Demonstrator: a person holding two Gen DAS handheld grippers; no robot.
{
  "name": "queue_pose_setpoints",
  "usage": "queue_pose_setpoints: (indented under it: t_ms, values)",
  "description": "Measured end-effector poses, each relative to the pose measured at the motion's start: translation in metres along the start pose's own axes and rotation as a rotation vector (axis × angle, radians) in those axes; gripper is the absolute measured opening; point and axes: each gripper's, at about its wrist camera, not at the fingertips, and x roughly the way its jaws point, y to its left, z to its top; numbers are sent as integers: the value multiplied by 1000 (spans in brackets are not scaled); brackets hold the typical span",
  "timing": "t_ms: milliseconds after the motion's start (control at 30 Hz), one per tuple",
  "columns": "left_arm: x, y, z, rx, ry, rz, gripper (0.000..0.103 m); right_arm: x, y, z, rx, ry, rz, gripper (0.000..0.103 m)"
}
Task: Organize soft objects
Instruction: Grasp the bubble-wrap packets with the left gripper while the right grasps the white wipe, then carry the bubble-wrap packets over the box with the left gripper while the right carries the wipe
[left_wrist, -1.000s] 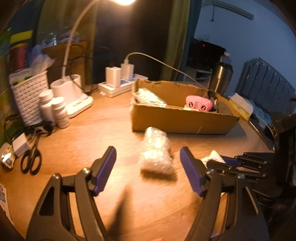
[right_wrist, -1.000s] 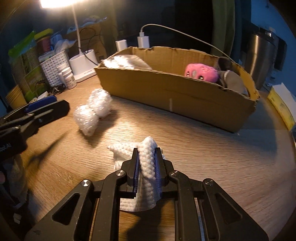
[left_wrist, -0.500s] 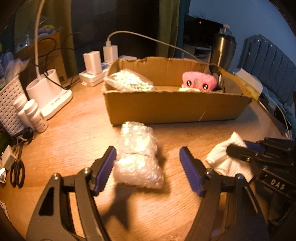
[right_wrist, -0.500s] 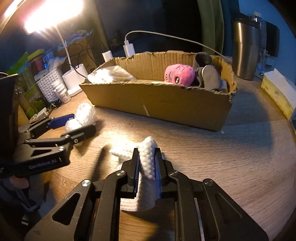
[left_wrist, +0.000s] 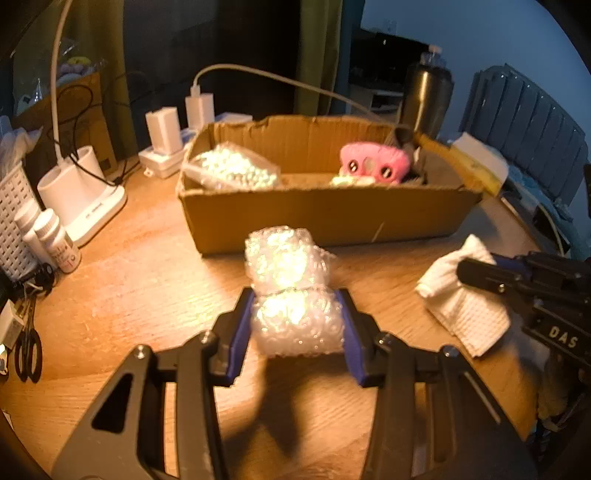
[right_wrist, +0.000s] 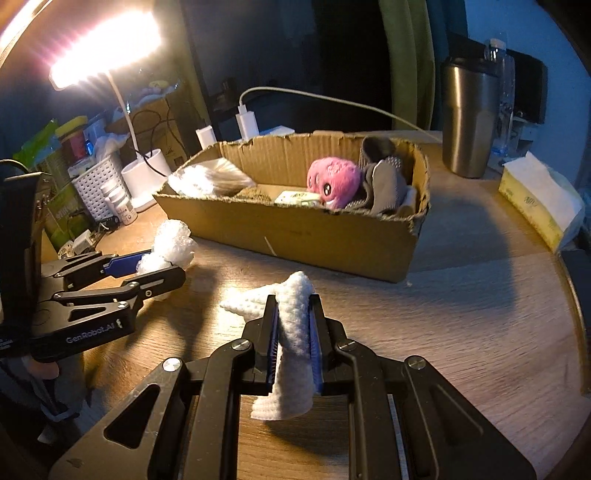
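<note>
**Both claws loaded, box ahead**

Left wrist view: the left claw (left_wrist: 297, 325) had closed on the near half of the bubble wrap bundle (left_wrist: 291, 284), blue pads pressed into both flanks, the far half bulging out past the fingertips. The bundle looked to rest on the counter (left_wrist: 140, 280). Straight ahead of the claw stood the cardboard box (left_wrist: 325, 214), with a pink plush (left_wrist: 373, 164) and another bubble wrap pack (left_wrist: 232, 171) already inside.

Right wrist view: the right claw (right_wrist: 293, 325) was pinched narrow on the white cloth (right_wrist: 291, 332), which hung below the fingers (a loose corner trailed forward-left). The box lay ahead and slightly right.

Judged from this, both grasps were made and the carrying step was in hand. Next, each claw would need to lift clear of the box's near wall, then release above open floor between the plush and the pack.
</note>
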Motion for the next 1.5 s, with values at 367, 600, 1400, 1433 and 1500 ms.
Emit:
queue_pose_setpoints:
  t_ms: [367, 600, 1400, 1433, 1500]
  values:
    - [-38, -12, 3, 19, -82, -40, 45, -24, 8, 6, -24, -54, -22, 16]
    - [-59, -18, 6, 28, -128, -61, 45, -41, 10, 10, -33, -89, -40, 16]
    - [-107, -19, 43, 32, -284, -99, 45, -86, 18, 52, -87, -212, -118, 16]
    - [-108, -19, 46, 30, -292, -99, 45, -88, 19, 54, -91, -221, -125, 16]
    - [-112, -18, 49, 27, -312, -98, 45, -90, 20, 57, -97, -235, -133, 16]
